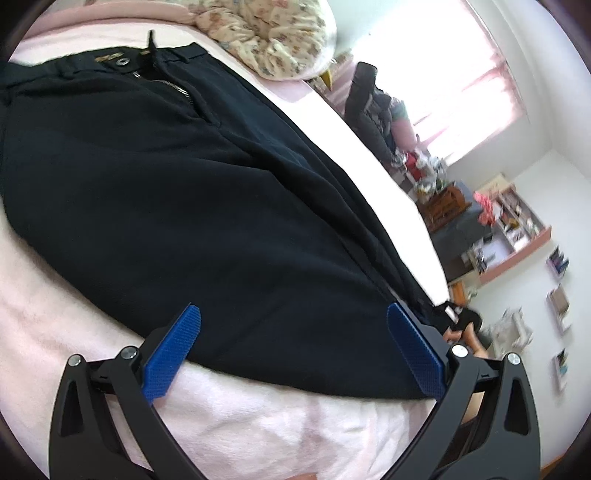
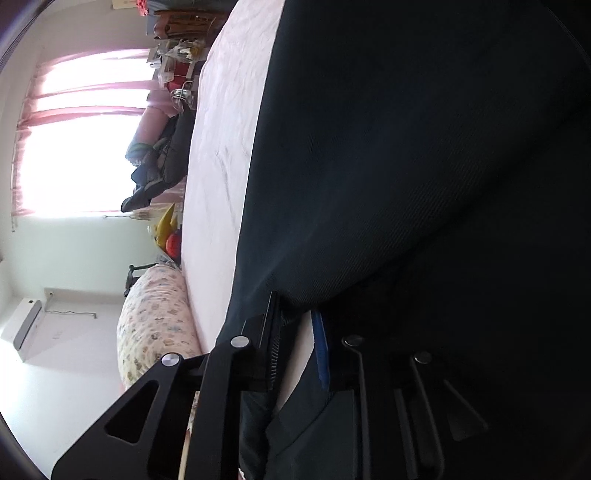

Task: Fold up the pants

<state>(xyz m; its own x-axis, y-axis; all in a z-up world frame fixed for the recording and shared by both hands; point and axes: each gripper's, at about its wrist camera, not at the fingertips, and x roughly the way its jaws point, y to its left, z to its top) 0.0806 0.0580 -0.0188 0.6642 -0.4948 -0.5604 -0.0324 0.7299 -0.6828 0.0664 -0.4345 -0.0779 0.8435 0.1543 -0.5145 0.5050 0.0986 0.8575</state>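
Pants: one dark navy pair (image 1: 192, 192), smooth woven cloth, spread flat on the bed; waistband with a metal snap and a toothed zipper (fly open) at the far left.
Bed: one, under a fuzzy pale pink cover (image 1: 258, 421).
Pillow: one (image 1: 273, 33), plump and floral, at the far end.
Left gripper: one (image 1: 293, 350), black arms, two blue ribbed pads; jaws wide apart over the near hem, gripping nothing.
Right gripper: one (image 2: 295, 325), fingers nearly together, clamped on a fold of pants cloth draped close over the lens.
Window: one (image 2: 81, 133), bright, pink-curtained, beyond the bed.
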